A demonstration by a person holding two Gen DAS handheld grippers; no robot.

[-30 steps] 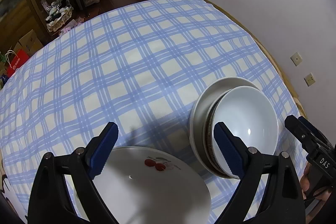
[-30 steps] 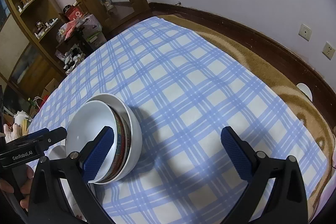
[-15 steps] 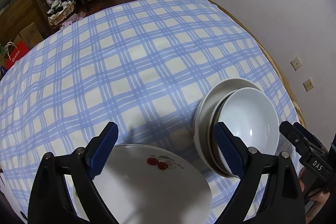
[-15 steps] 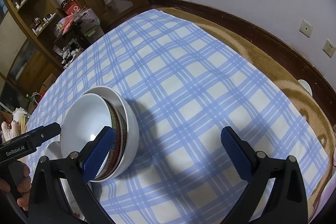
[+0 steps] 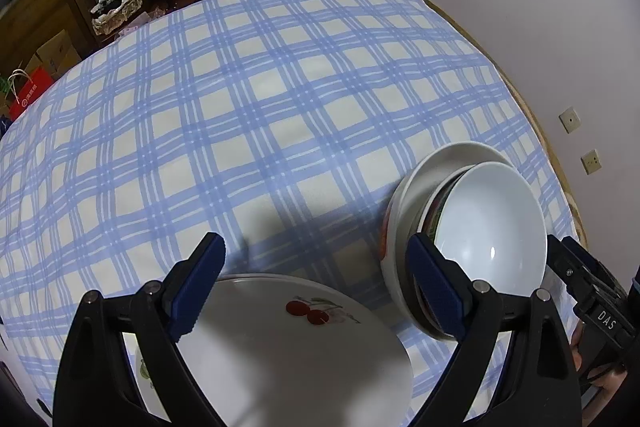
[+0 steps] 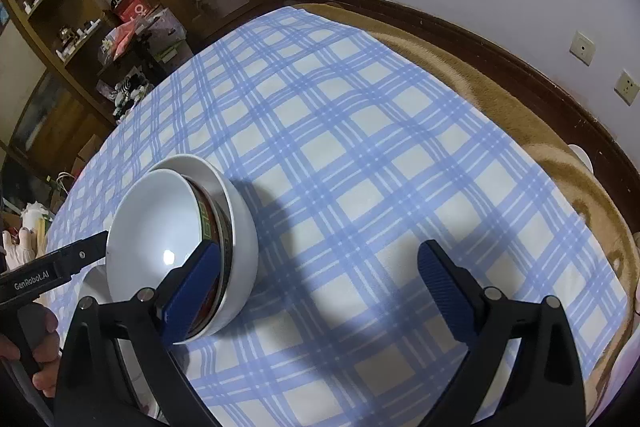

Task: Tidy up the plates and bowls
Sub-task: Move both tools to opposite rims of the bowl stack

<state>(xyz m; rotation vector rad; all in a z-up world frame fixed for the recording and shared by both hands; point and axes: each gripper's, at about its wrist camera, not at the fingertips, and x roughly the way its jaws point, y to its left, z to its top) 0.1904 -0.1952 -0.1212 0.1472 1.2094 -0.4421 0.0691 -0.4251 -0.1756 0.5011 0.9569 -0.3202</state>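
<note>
A stack of nested bowls stands on the blue checked tablecloth, a plain white bowl on top and a patterned one under it. It also shows in the right wrist view. A white plate with a cherry print lies at the near edge under my left gripper, which is open and empty above it. My right gripper is open and empty, its left finger just beside the bowl stack. The right gripper's body shows in the left wrist view, beside the bowls.
A brown blanket borders the cloth on the right, by the wall with sockets. Wooden shelves and boxes stand beyond the far end. A second plate's rim peeks out under the cherry plate.
Both views have shifted slightly; the bowl stack sits a little farther right in the left wrist view. Both grippers stay open and nothing on the cloth has moved.
</note>
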